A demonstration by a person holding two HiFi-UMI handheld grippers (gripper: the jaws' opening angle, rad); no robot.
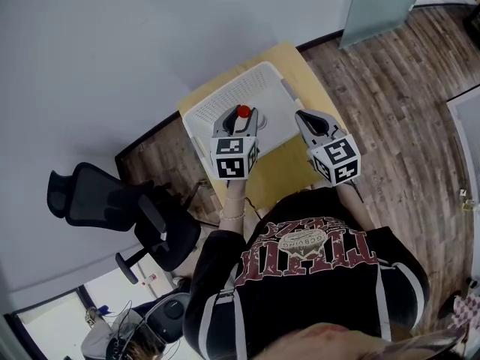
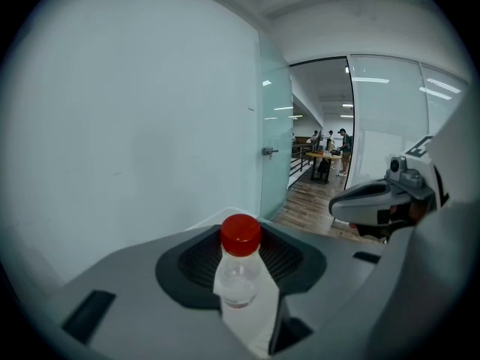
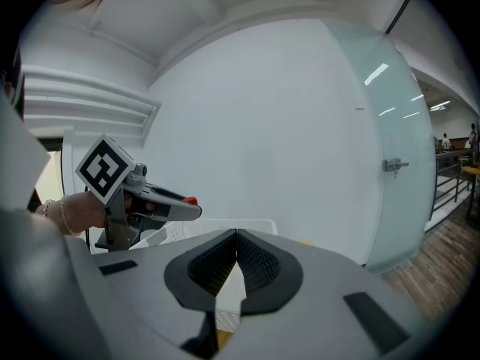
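Two grippers hover over the tray point(image 1: 217, 100) at the table's point(image 1: 291, 172) far edge. My left gripper point(image 1: 239, 121) grasps the bottle point(image 2: 240, 280), upright, cap up, above the tray's middle. My right gripper point(image 1: 306, 118), clenched on nothing, hangs just right of it; the left is nearer.

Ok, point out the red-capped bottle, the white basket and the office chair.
red-capped bottle point(image 2: 240, 235), left gripper view, its cap.
white basket point(image 1: 279, 102), head view, bare floor.
office chair point(image 1: 86, 193), head view, backrest.

Head view steep overhead; 2 gripper views level, facing wall point(image 2: 135, 141); bottle point(image 2: 240, 276) close.
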